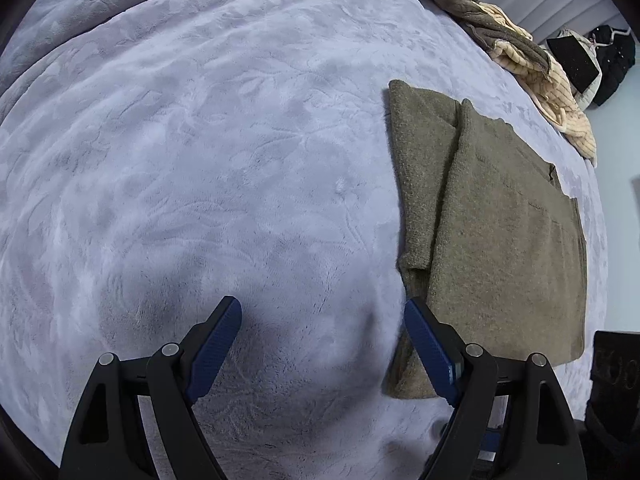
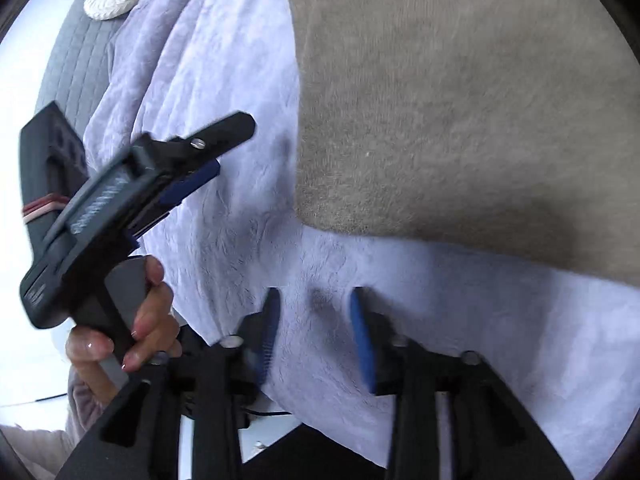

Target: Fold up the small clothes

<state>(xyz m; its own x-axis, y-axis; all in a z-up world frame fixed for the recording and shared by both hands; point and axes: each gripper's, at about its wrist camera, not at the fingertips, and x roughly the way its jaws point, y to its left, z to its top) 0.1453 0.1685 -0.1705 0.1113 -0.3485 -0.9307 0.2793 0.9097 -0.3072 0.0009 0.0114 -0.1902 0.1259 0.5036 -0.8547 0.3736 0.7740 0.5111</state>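
Folded olive-brown fleece garment (image 1: pixel 492 220) flat on pale lavender plush blanket (image 1: pixel 200 160); both grippers empty above it.

Left gripper (image 1: pixel 322 344) hangs over bare blanket, blue-padded jaws spread wide, nothing between them; its right finger (image 1: pixel 430 354) overlaps the garment's near left edge in view, contact can't be told. Garment lies to the right of this gripper, long folded strip along its left side. Right gripper (image 2: pixel 314 336) released, jaws part-open over blanket with only fabric pile below, garment (image 2: pixel 460 100) just ahead of the tips, apart. Right wrist view also shows the left gripper (image 2: pixel 216 152) held by a person's hand (image 2: pixel 136 320). Crumpled grey-and-cream clothes pile (image 1: pixel 516 52) sits at the blanket's far right edge, well apart from the folded piece.
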